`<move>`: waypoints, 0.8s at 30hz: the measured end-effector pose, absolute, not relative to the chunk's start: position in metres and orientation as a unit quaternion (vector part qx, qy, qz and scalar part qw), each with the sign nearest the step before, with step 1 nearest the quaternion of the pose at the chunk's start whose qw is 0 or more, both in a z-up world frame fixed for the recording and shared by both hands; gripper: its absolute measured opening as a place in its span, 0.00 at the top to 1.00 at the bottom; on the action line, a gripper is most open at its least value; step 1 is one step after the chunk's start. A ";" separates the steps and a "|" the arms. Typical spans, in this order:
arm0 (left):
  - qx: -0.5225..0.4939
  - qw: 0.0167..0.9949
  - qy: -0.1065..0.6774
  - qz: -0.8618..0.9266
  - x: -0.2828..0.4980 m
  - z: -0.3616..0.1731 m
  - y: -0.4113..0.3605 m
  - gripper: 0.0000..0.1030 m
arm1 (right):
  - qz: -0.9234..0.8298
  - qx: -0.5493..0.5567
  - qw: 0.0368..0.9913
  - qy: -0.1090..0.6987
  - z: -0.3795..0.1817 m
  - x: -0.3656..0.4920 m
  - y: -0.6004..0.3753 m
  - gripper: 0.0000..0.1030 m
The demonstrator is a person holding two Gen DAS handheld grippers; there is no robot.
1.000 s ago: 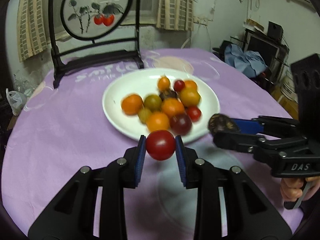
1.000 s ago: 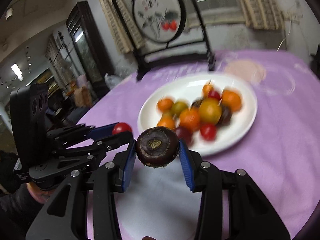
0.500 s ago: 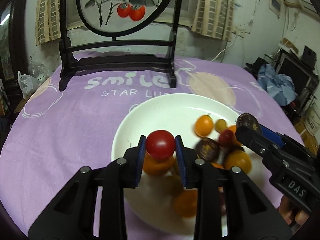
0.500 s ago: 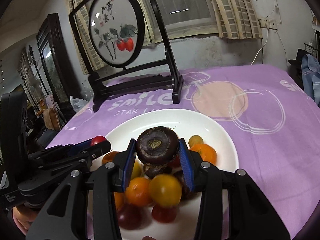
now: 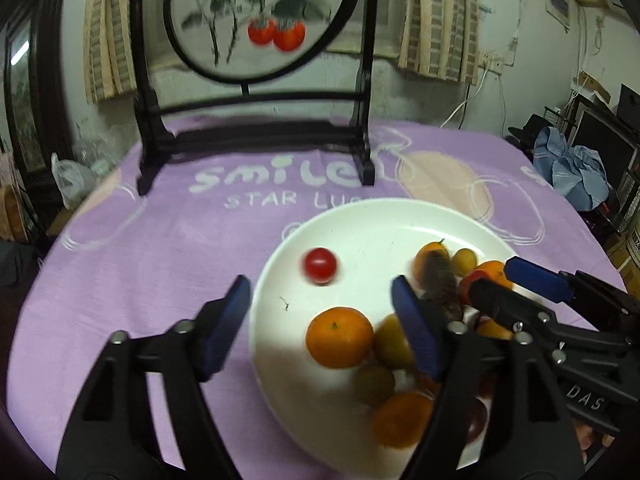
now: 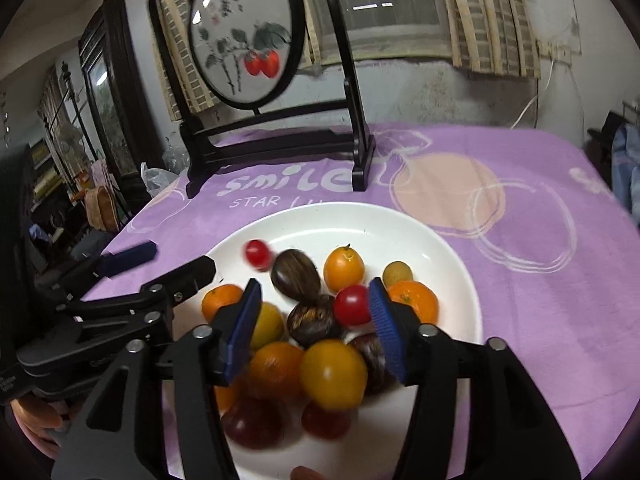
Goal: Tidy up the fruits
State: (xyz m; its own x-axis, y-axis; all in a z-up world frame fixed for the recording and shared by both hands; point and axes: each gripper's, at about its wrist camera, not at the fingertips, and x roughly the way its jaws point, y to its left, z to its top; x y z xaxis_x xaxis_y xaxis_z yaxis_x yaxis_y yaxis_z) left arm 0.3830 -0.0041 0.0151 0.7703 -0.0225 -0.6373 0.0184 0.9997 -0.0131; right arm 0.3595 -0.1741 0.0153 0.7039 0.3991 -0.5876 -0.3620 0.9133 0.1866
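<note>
A white plate [image 5: 360, 216] on the purple cloth holds several small fruits: orange, yellow, red and dark ones. My left gripper [image 5: 320, 312] is open and empty above the plate's left side. A red cherry tomato [image 5: 319, 265] lies blurred on the bare part of the plate beyond it. My right gripper [image 6: 312, 312] is open and empty above the fruit pile. A dark brown chestnut-like fruit [image 6: 296, 274] is blurred just beyond its jaws, next to the red tomato [image 6: 257, 253]. The plate [image 6: 400, 224] shows in the right wrist view too.
A black wooden stand with a round painted screen [image 5: 256, 20] stands at the back of the table on the purple cloth [image 5: 140, 264]. A plastic bag [image 5: 70, 178] sits at the left edge. Clutter and blue cloth [image 5: 576, 164] lie off the table to the right.
Both grippers have opened over the plate. The red tomato has left the left gripper and the dark fruit has left the right gripper; both now lie on the plate, blurred.
</note>
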 end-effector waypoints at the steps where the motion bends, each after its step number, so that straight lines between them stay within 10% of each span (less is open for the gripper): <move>1: 0.005 0.944 0.331 -0.005 0.373 0.021 -0.005 0.19 | 0.204 0.026 0.924 0.321 0.019 0.349 -0.177 0.38; 7: 0.009 0.949 0.316 -0.014 0.318 0.032 -0.004 0.04 | 0.204 0.017 0.925 0.320 0.020 0.292 -0.201 0.04; 24: 0.024 0.938 0.344 -0.022 0.185 -0.009 0.009 0.02 | 0.230 -0.076 0.916 0.320 -0.012 0.181 -0.217 0.01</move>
State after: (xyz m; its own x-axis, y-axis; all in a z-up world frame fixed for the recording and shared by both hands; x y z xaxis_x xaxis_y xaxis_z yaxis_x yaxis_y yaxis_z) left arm 0.1846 0.0088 -0.0093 0.7621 -0.0246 -0.6470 0.0576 0.9979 0.0299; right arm 0.1813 -0.2175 -0.0118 0.6892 0.3732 -0.6210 -0.4709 0.8822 0.0076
